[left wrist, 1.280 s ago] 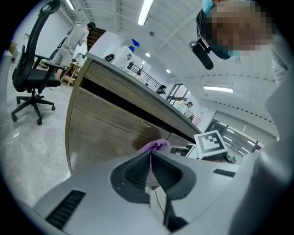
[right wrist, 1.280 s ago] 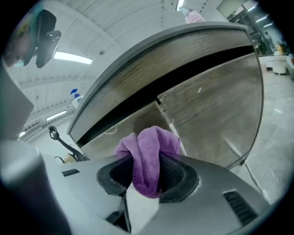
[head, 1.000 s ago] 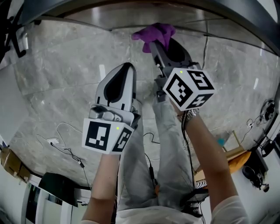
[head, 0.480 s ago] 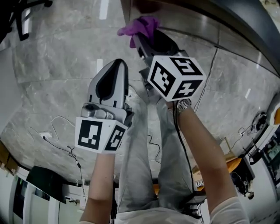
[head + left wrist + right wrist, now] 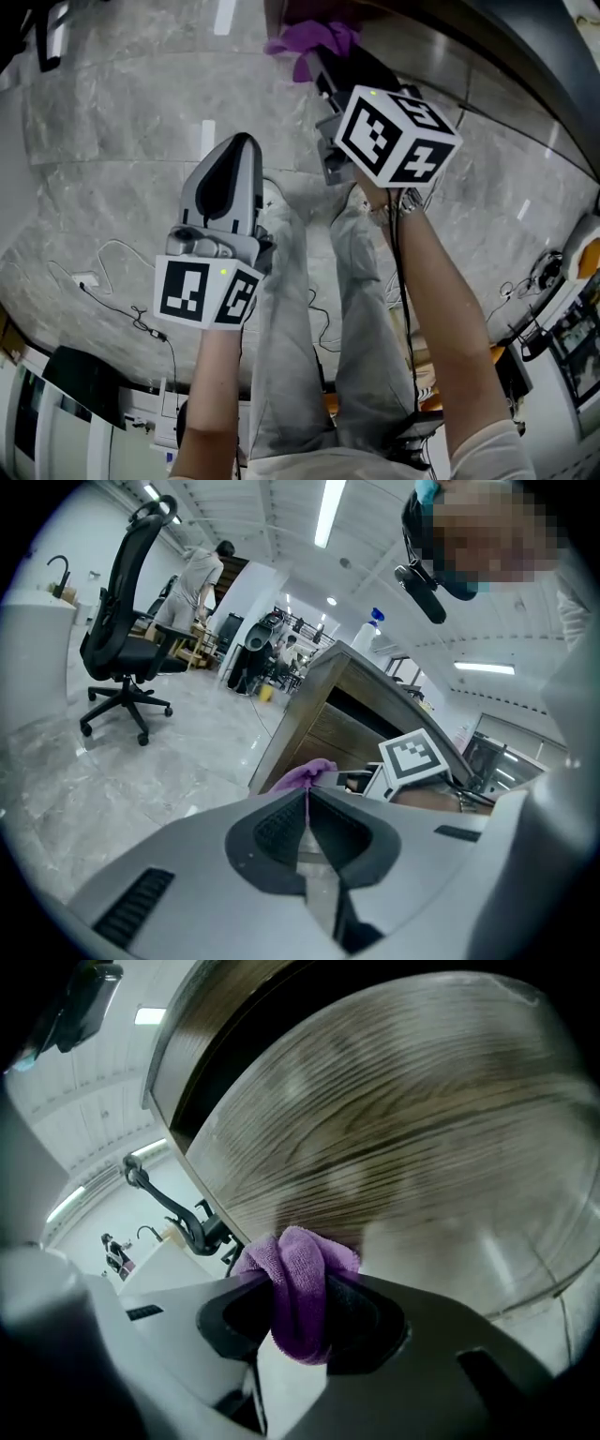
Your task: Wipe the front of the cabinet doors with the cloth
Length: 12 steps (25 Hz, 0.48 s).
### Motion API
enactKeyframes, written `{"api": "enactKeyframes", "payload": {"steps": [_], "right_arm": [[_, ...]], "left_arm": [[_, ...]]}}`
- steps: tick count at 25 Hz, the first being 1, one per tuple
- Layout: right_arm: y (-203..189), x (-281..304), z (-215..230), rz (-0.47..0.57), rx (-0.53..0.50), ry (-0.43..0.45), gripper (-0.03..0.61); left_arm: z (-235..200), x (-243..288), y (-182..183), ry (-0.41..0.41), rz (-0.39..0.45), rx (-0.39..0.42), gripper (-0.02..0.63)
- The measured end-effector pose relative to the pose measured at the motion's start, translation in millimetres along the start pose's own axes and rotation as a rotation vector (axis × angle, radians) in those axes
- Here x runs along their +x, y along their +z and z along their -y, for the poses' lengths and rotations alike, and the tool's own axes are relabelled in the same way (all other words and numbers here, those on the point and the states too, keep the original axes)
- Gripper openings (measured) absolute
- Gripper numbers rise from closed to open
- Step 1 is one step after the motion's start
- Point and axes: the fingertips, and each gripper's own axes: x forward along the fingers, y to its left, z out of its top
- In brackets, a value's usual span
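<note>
My right gripper is shut on a bunched purple cloth, whose front pokes out against the wood-grain cabinet door. In the head view the cloth sits at the top, at the tip of the right gripper, beside the cabinet's lower corner. My left gripper hangs lower and to the left over the marble floor, jaws shut with nothing between them. The left gripper view shows its closed tips, with the cloth and the cabinet beyond.
Grey marble floor spreads below, with cables trailing on it. A black office chair stands off to the left, and people and shelving are far behind. The person's legs are under the grippers. Equipment lies at right.
The view has swung, so the cabinet corner now sits at the top centre. The right gripper with the cloth has kept against the cabinet, shifting slightly right. The left gripper stays shut and low.
</note>
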Motion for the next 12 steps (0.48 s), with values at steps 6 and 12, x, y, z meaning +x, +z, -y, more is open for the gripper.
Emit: {"api": "enactKeyframes", "payload": {"steps": [6,12], "right_arm": [[6.2,-37.3,69.9,0.012,0.047,-0.083,0.137],[8.1,-76.1,148.8,0.005,0.044,-0.162,0.137]], "left_arm": [[43.0,21.1,-14.0,-0.019,-0.009,0.009,0.017],[106.4,53.6,-34.1,-0.095,-0.04,0.022,0.017]]}}
